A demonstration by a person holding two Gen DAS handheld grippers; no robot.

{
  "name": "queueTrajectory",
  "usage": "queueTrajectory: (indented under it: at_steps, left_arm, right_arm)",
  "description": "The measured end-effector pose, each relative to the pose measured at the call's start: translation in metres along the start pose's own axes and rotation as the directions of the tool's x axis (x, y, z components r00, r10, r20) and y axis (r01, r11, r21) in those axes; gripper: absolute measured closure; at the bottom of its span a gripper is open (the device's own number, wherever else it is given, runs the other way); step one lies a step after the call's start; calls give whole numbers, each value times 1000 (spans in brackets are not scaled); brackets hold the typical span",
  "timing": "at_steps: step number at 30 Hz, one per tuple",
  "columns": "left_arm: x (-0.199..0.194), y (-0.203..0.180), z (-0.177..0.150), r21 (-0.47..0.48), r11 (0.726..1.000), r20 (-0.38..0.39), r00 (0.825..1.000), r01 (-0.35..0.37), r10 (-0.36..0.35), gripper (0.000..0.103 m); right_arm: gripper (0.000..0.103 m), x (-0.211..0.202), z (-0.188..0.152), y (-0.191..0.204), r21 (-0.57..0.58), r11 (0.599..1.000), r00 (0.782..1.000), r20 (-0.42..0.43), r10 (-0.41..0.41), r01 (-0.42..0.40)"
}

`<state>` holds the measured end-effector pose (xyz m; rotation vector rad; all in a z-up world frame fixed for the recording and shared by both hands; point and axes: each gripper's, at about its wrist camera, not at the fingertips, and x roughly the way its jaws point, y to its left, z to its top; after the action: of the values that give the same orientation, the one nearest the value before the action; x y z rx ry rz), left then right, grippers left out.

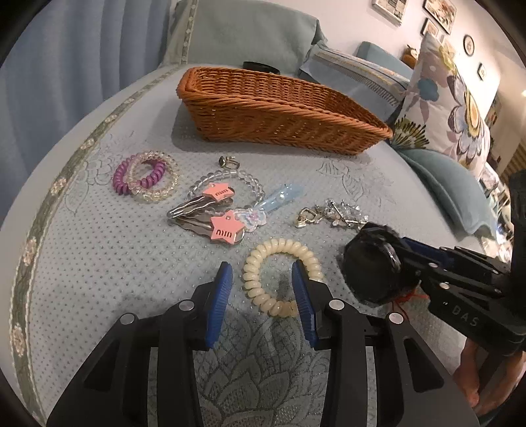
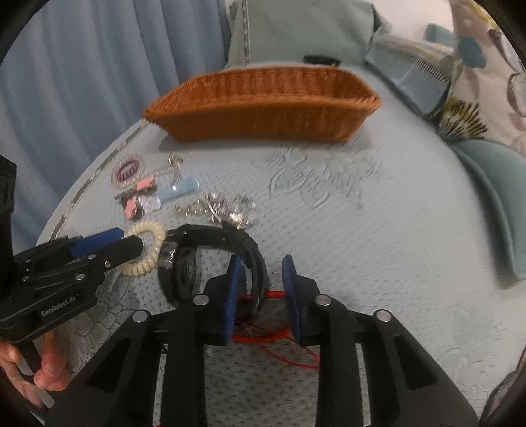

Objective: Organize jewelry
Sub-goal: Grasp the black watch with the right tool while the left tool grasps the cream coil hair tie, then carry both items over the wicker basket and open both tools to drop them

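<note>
A brown wicker basket (image 1: 279, 111) stood at the far side of the bed. Before it lay a purple coil hair tie (image 1: 139, 175) inside a pale bead bracelet (image 1: 154, 177), two pink star hair clips (image 1: 210, 210), a silver chain heap (image 1: 332, 213), a cream coil hair tie (image 1: 279, 279) and a black watch (image 1: 371, 266) on its side.

You face a pale blue quilted bedspread (image 1: 98, 262), blue curtain (image 1: 65, 65) behind, floral pillow (image 1: 453, 108), framed pictures (image 1: 440, 13) on the wall.
</note>
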<state>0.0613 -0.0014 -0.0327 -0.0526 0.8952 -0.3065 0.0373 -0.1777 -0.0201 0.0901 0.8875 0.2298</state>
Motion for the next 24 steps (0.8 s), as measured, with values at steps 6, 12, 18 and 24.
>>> queueTrajectory:
  at_steps: [6, 12, 18, 24]
  left_arm:
    - [-2, -5, 0, 42, 997, 8, 998, -68, 68, 94]
    - [-26, -5, 2, 44, 999, 101, 995, 17, -21, 95]
    - [-58, -12, 7, 47, 996, 204, 976, 70, -78, 95]
    - [-90, -18, 51, 50, 997, 312, 947, 62, -75, 95]
  right_arm:
    - [93, -4, -4, 8, -26, 1000, 1000, 19, -9, 9]
    - [93, -31, -2, 5, -19, 1000, 994, 114, -4, 7]
    - [93, -65, 10, 1, 2, 1000, 975, 221, 24, -25]
    - [93, -96, 56, -5, 13, 1000, 952, 305, 20, -25]
